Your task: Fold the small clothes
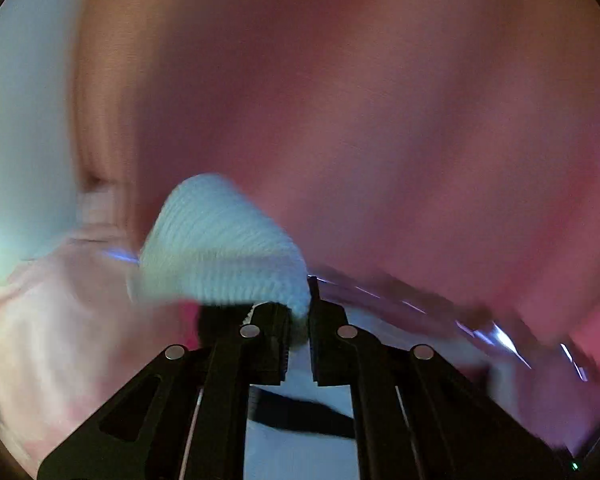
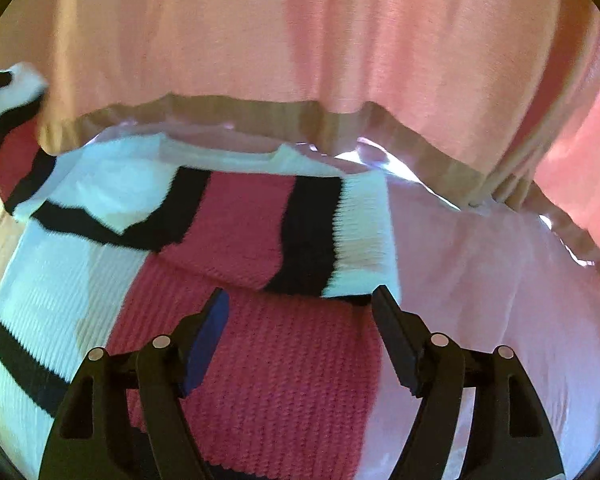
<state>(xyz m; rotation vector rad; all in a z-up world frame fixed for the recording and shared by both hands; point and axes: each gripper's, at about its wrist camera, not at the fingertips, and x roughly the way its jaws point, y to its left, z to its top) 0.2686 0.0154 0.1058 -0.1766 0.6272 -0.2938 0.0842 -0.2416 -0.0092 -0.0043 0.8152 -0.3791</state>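
Note:
A knitted sweater [image 2: 268, 364] in white, black and red stripes lies on a pale pink surface [image 2: 480, 280]. One sleeve [image 2: 260, 232] lies folded across its body, its white cuff at the right. My right gripper [image 2: 300, 304] is open, its fingers spread just above the red part, near the cuff. In the blurred left wrist view my left gripper [image 1: 299, 316] is shut on a white ribbed edge of the sweater [image 1: 220, 240] and holds it up. The same hold shows at the far left of the right wrist view, where the sweater's corner [image 2: 16, 84] is lifted.
A pink curtain-like cloth [image 2: 300, 40] hangs right behind the surface, its hem just above the sweater. The same pink cloth [image 1: 380, 120] fills most of the left wrist view. A shiny clear cover edge [image 2: 360, 152] glints along the back.

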